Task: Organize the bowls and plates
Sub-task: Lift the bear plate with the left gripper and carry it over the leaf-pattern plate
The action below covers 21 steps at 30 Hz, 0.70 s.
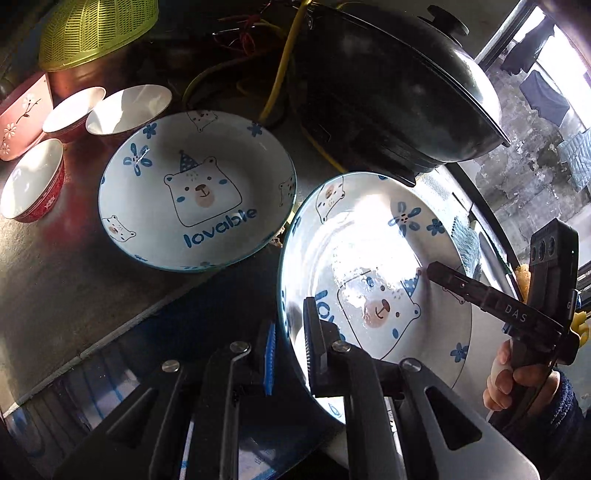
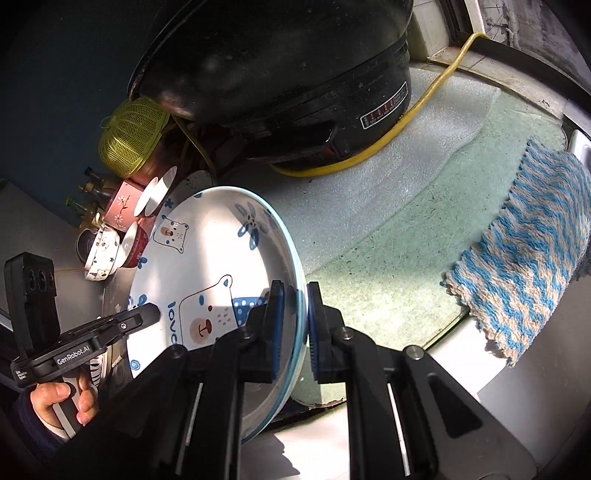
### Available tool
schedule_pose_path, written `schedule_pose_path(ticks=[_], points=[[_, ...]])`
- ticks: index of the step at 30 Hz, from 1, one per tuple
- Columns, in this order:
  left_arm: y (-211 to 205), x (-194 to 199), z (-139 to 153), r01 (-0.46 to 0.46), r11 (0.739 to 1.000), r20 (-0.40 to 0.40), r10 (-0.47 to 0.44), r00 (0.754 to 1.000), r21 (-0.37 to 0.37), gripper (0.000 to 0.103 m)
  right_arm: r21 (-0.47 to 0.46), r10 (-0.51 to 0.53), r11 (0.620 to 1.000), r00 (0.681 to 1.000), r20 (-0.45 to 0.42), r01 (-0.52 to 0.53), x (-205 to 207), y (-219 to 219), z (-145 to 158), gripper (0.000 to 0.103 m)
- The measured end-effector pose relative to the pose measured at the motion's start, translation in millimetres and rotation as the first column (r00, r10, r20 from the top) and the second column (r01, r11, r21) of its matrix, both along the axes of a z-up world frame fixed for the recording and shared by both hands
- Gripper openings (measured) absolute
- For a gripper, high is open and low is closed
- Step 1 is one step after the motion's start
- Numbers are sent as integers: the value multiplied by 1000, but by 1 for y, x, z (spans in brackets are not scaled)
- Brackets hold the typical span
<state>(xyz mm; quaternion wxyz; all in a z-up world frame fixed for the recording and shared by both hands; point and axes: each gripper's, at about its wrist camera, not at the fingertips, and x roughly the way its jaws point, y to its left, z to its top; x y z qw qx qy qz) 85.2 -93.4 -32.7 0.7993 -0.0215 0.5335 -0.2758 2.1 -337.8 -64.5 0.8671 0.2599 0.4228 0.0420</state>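
Observation:
A white and blue bear plate is held tilted between both grippers. My left gripper is shut on its left rim; it also shows in the right wrist view. My right gripper is shut on the opposite rim of the same plate; it also shows in the left wrist view. A second bear plate marked "lovable" lies flat on the dark counter. Three small white-lined red bowls and a pink flowered bowl sit at the left.
A big black lidded wok stands behind the plates, with a yellow cable round it. A yellow-green strainer basket is at back left. A blue and white cloth hangs at the right over a foam mat.

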Motion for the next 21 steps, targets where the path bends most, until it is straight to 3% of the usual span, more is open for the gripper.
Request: schedule_pose_path(ticks=[12,21], points=[[98,-3,11,-196,980,19,196,980,-22,11,-43,195,980,981,9,-195,38,80,18,13],[183,-18,8,-391,920,20,392,920,-29,11,-69,392,918,920,-6,-391,74,166,21,13]])
